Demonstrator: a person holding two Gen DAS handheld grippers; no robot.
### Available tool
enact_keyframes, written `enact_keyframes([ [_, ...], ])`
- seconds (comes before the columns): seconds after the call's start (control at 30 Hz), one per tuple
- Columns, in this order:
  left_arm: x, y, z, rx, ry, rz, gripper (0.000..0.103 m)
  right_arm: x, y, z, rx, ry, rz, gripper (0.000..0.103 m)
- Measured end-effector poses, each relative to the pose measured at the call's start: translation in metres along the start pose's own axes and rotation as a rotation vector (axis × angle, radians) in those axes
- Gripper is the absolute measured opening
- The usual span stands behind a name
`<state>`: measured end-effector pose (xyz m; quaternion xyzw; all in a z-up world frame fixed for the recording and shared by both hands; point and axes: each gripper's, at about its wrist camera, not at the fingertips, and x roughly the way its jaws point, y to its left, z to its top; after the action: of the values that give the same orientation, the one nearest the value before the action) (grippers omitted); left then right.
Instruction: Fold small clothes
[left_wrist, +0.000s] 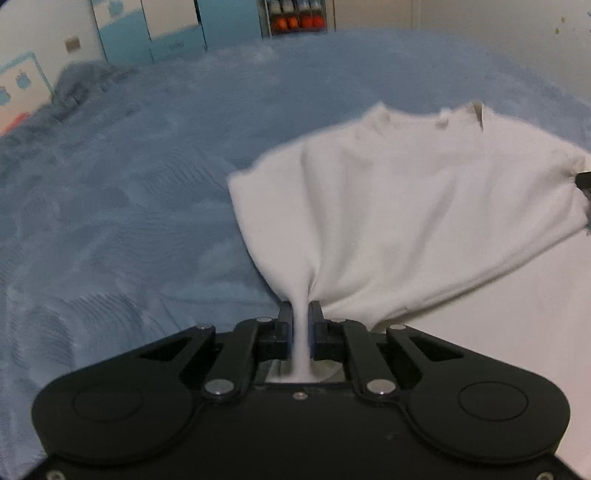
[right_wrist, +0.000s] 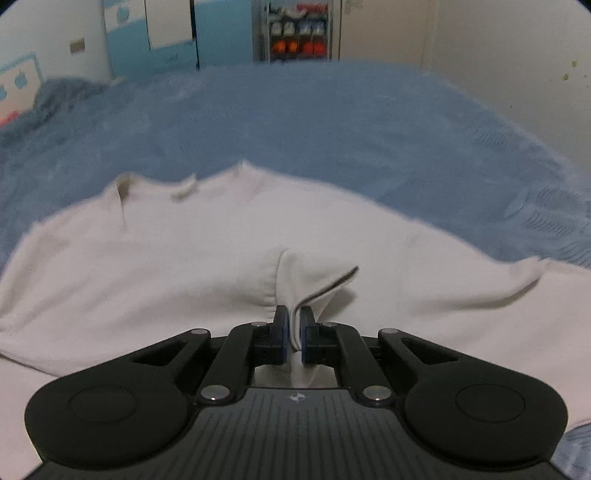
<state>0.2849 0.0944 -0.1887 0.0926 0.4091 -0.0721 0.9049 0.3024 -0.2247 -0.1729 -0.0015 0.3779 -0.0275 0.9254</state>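
Two claws, left claw (left_wrist: 299, 308) and right claw (right_wrist: 293, 314), low at frame bottom, each clamped on white garment (right_wrist: 184, 258) over blue bedspread (right_wrist: 332, 129).

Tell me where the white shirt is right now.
The white shirt lies spread on the blue bedspread, pinched by the left gripper and the right gripper.

garment (right_wrist: 184, 258): plain white, dark edging at one hem
blanket (right_wrist: 332, 129): blue, faint ribbed texture
left gripper (left_wrist: 299, 310): black, blue finger pads
right gripper (right_wrist: 293, 314): black, blue finger pads
cupboards (right_wrist: 166, 33): light blue and white
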Motion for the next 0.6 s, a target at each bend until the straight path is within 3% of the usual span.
enact_keyframes([
  [0.1,-0.021,0.001,0.005,0.024,-0.039,-0.002,0.008,-0.024,-0.004,0.004,-0.004,-0.060,-0.063,0.005],
  [0.17,-0.026,0.001,0.005,0.038,-0.023,-0.003,0.005,-0.026,-0.007,0.004,-0.002,-0.062,-0.130,0.005],
  [0.23,-0.017,-0.002,-0.001,0.070,0.036,0.010,0.006,-0.011,-0.010,-0.001,-0.006,-0.018,-0.195,0.005],
  [0.3,-0.001,-0.001,-0.010,0.072,0.091,0.034,0.007,0.013,-0.013,-0.009,-0.017,0.073,-0.198,0.006],
  [0.37,0.008,0.004,-0.017,0.030,0.101,0.021,0.009,0.022,-0.009,-0.016,-0.065,0.082,-0.224,0.010],
  [0.43,0.007,0.005,-0.015,0.007,0.096,0.025,0.011,0.021,-0.001,-0.017,-0.123,0.070,-0.270,0.034],
  [0.47,0.006,0.005,-0.014,0.008,0.094,0.031,0.012,0.015,-0.002,-0.018,-0.131,0.060,-0.278,0.040],
  [0.57,-0.003,0.004,-0.007,0.021,0.081,0.051,0.026,-0.009,-0.030,-0.013,-0.054,0.028,-0.238,0.047],
  [0.6,-0.010,0.005,-0.004,0.019,0.068,0.046,0.036,-0.018,-0.046,-0.013,-0.020,0.022,-0.227,0.047],
])
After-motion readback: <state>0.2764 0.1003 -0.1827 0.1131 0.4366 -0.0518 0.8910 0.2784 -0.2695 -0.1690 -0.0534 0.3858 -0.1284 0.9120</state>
